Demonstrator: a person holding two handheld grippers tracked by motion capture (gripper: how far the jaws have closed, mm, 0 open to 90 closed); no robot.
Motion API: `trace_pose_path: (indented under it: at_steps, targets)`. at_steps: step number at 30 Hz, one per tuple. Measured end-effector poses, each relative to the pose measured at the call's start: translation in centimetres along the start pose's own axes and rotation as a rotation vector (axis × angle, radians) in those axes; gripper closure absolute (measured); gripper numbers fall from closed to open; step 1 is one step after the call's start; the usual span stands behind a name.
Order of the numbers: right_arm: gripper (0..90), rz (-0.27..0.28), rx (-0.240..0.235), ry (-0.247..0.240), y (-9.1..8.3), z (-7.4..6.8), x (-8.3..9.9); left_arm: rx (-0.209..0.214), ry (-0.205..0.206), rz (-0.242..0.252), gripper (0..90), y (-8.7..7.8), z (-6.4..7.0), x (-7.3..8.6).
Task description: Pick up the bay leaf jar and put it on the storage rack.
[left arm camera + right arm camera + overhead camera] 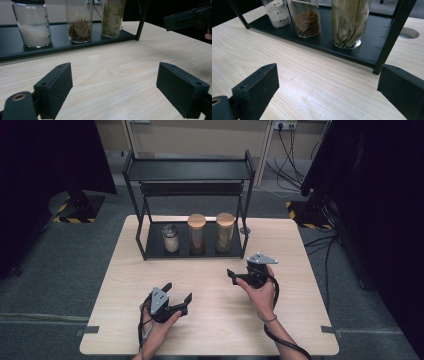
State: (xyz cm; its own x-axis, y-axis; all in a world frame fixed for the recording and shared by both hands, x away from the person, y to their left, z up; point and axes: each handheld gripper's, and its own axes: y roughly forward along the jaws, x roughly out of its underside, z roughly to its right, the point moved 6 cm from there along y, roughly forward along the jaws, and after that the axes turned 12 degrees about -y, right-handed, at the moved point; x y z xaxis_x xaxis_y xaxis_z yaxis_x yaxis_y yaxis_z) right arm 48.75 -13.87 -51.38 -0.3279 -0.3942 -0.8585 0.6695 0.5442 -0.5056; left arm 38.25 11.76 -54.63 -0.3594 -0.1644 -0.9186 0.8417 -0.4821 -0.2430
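A black two-tier rack (187, 170) stands at the back of the wooden table (210, 330). Its lower shelf (15, 47) holds three glass jars: a short one of white powder (170, 239) (33, 25) (276, 12), one of brown star-shaped spice (196, 235) (80, 25) (305, 18), and one of dried leaves (224, 233) (112, 18) (349, 22). My left gripper (178, 291) (117, 82) is open over bare table, in front of the rack. My right gripper (239, 270) (328, 85) is open too, nearer the rack's right end, with nothing between its jaws.
The rack's top shelf (187, 169) is bare. A round hole (244, 230) (409, 32) is cut in the table beside the rack's right post (390, 37). Dark stands and cables sit on the grey floor around the table. The other gripper (187, 18) shows in the left gripper view.
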Motion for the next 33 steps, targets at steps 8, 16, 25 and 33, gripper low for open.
trace_pose_path:
  at_steps: [8,16,25,33]
  targets:
    - [3.7,-0.007,-0.001,0.007,-0.5,0.1,0.9,-0.001,-0.001,0.000,13.0,0.0,0.0,0.0]
    - [3.7,-0.013,-0.007,0.012,-0.8,-0.1,1.7,-0.001,0.000,0.002,13.0,0.0,0.0,0.0]
    - [3.7,-0.006,-0.012,0.020,-1.3,-0.3,2.1,-0.001,-0.002,0.002,13.0,0.0,0.0,0.0]
    - [3.7,-0.014,-0.011,0.020,-1.6,-0.2,2.7,-0.001,-0.004,0.003,13.0,0.0,0.0,0.0]
